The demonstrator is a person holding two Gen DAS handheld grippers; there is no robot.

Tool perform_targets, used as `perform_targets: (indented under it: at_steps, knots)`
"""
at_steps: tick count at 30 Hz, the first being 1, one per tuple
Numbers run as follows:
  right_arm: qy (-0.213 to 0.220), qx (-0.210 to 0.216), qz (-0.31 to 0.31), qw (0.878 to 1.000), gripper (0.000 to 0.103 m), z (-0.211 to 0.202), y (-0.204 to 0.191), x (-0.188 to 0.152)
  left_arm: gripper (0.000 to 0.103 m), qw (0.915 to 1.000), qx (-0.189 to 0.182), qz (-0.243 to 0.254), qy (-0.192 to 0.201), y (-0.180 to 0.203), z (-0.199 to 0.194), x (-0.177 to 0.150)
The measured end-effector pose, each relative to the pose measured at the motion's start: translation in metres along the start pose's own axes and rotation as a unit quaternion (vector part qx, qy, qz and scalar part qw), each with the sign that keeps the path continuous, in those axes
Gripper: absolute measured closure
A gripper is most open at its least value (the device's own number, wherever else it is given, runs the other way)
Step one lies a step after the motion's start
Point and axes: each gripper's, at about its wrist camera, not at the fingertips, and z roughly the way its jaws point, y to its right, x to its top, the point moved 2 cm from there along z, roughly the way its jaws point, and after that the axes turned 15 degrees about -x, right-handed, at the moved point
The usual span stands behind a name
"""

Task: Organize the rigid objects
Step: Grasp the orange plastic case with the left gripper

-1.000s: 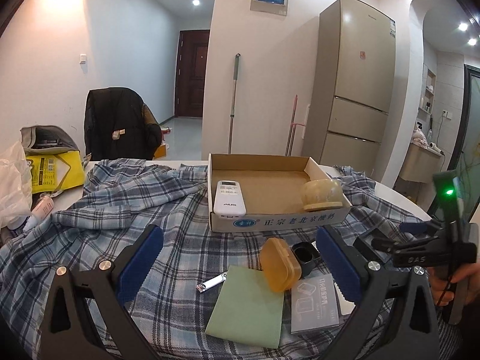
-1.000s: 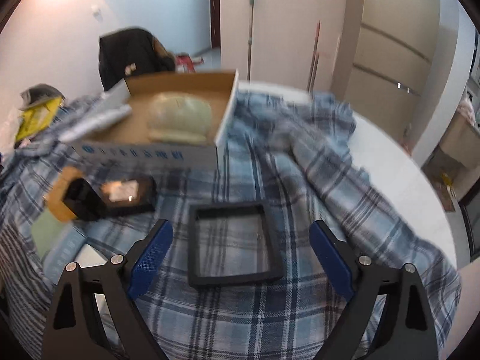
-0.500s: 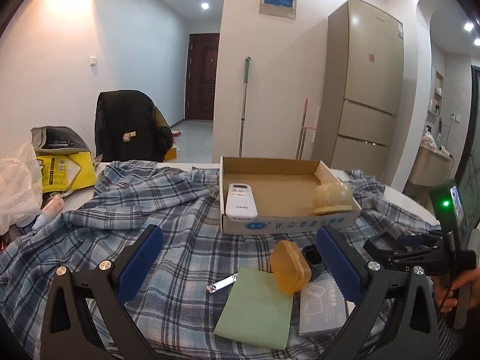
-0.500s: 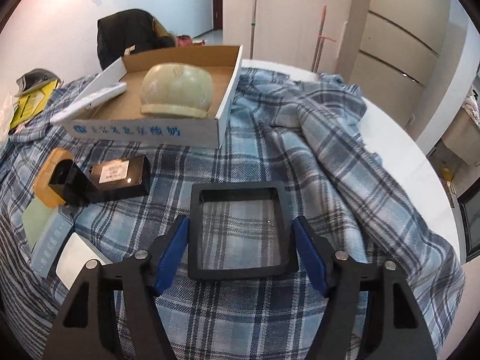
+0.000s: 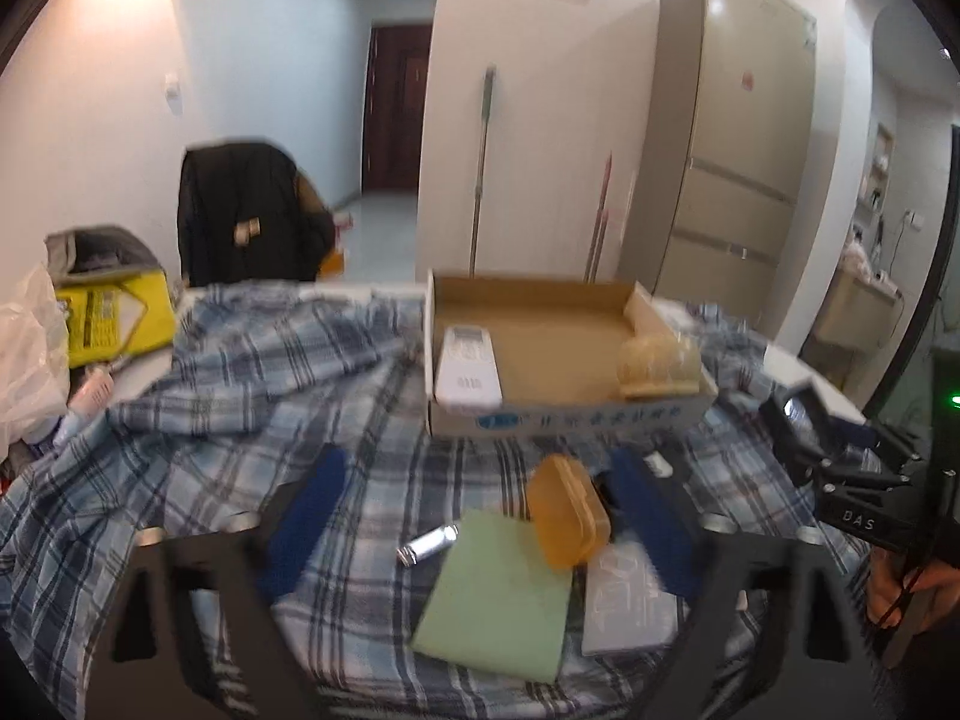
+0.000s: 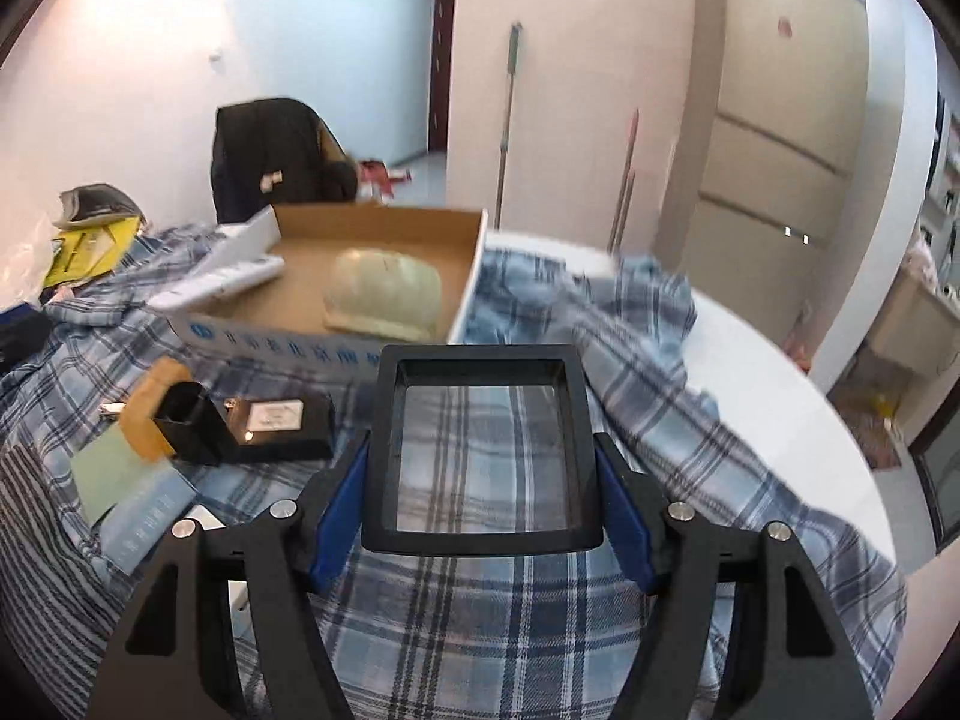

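My right gripper (image 6: 480,510) is shut on a black square frame (image 6: 480,450) and holds it lifted above the plaid cloth. The frame also shows at the right in the left wrist view (image 5: 801,414). The open cardboard box (image 5: 564,420) holds a white remote (image 5: 468,366) and a pale green bowl (image 6: 384,300) turned upside down. My left gripper (image 5: 480,516) is open and empty above an orange case (image 5: 570,510), a green sheet (image 5: 498,600) and a metal nail clipper (image 5: 429,546).
A black box (image 6: 270,420) and a clear packet (image 5: 624,600) lie on the plaid cloth (image 6: 600,348) in front of the cardboard box. A yellow bag (image 5: 108,312) and a white plastic bag (image 5: 24,354) sit at the far left. The white table edge (image 6: 780,390) shows at right.
My right gripper closed on the black frame and lifted it off the cloth. The left gripper stayed open and shifted a little; its view is blurred now.
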Motion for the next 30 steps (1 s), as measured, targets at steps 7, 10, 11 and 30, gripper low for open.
perform_targets:
  at_steps: [7,10,11,30]
  knots:
    - [0.014,-0.004,-0.014,1.0,0.034,-0.007,-0.005,0.003,0.034,0.9926,-0.026,0.02,-0.117,0.026,0.036,-0.006]
    - [0.0,0.012,-0.016,1.0,0.034,0.0,-0.005,0.002,0.034,0.9844,-0.039,0.028,-0.169,0.037,0.055,-0.015]
    - [-0.007,0.014,-0.015,1.0,0.034,0.003,-0.005,0.001,0.034,0.9838,-0.044,0.017,-0.173,0.036,0.059,-0.016]
    - [-0.025,0.029,-0.016,0.999,0.034,0.007,-0.007,-0.002,0.082,0.9791,-0.072,-0.058,-0.181,0.007,0.036,-0.027]
